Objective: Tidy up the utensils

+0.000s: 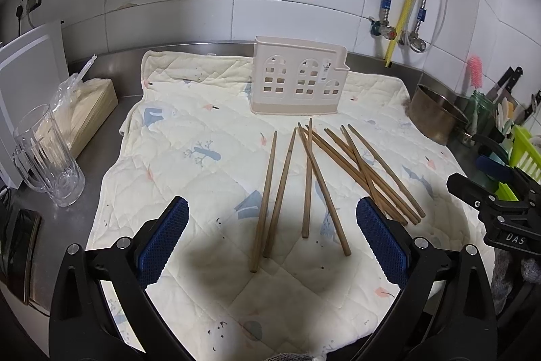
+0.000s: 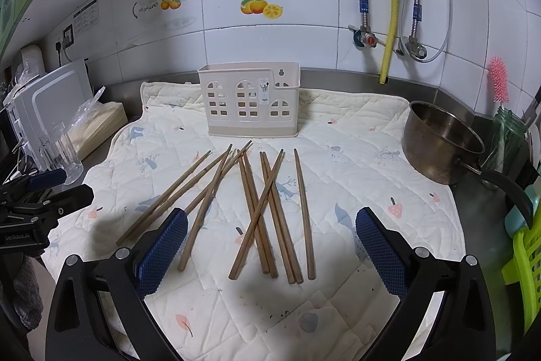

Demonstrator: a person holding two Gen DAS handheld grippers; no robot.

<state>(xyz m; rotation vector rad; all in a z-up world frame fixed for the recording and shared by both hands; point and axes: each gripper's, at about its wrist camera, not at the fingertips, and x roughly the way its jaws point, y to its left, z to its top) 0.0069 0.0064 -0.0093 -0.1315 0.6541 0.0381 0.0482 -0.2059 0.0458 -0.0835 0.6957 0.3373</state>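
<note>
The left gripper (image 1: 272, 219) is wide open and holds nothing. The right gripper (image 2: 271, 227) is wide open and empty too. Brown chopsticks (image 2: 267, 212) lie scattered on the quilted cloth (image 2: 355, 164), near the beige holder (image 2: 248, 105).

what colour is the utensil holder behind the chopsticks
Cream or pale beige, with window-shaped cutouts; the utensil holder shows best in the right wrist view.

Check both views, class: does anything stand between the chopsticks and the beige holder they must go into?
Nothing visible does. Only bare quilted cloth lies between the chopsticks and the holder; the pot stands off to the side.
</note>
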